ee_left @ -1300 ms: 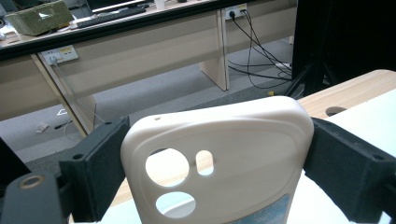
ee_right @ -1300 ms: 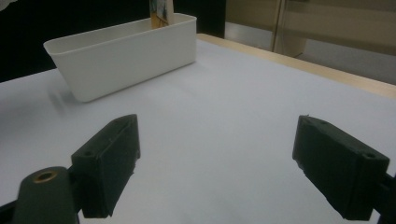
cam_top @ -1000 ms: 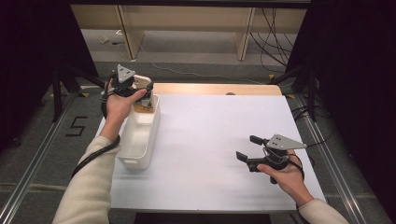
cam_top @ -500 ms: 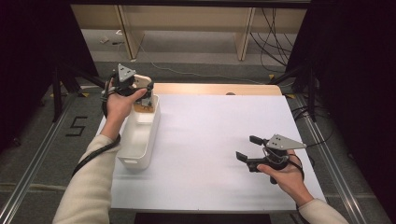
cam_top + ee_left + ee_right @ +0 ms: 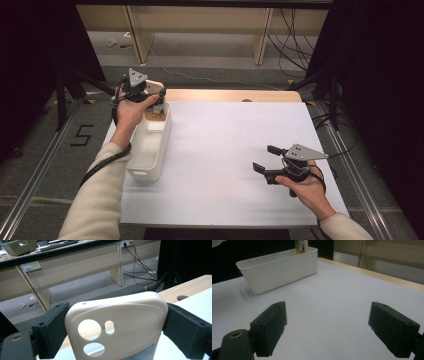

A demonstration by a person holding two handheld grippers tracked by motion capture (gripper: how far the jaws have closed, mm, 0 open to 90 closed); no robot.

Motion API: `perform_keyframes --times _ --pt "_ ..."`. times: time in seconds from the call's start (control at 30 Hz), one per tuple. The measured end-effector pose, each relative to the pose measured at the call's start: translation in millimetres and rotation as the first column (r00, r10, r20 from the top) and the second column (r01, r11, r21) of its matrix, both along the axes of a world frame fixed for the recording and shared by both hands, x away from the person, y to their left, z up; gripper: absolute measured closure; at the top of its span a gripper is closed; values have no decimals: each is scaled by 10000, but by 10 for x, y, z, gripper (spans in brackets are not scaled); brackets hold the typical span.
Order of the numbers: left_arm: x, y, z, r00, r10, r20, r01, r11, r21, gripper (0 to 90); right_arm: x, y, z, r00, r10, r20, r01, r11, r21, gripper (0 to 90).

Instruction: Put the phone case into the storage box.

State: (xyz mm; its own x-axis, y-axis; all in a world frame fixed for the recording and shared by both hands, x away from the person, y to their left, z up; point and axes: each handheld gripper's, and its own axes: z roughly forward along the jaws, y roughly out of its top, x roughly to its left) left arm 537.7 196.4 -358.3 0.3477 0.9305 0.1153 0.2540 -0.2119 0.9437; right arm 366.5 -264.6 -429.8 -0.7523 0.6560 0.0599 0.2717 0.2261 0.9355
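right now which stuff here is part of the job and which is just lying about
In the job: phone case clamped in the left gripper; white bin below it.
Just about: right gripper, open over the table; floor cables; wicker basket.

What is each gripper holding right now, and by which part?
The left gripper clamps a cream phone case by its two long side edges, near the camera cut-outs. The right gripper is open, holding nothing.

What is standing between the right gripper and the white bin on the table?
Nothing visible. The right gripper rests open and empty on the white table, and bare tabletop lies between it and the white bin. At the bin's far end, the left gripper holds a cream phone case.
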Motion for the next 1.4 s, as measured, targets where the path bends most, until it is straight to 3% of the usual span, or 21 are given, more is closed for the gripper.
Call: perform_keyframes --times 1.4 --pt "92 26 -23 9998 117 -145 -116 9999 15 108 4 -14 12 10000 36 33 -36 10000 61 159"
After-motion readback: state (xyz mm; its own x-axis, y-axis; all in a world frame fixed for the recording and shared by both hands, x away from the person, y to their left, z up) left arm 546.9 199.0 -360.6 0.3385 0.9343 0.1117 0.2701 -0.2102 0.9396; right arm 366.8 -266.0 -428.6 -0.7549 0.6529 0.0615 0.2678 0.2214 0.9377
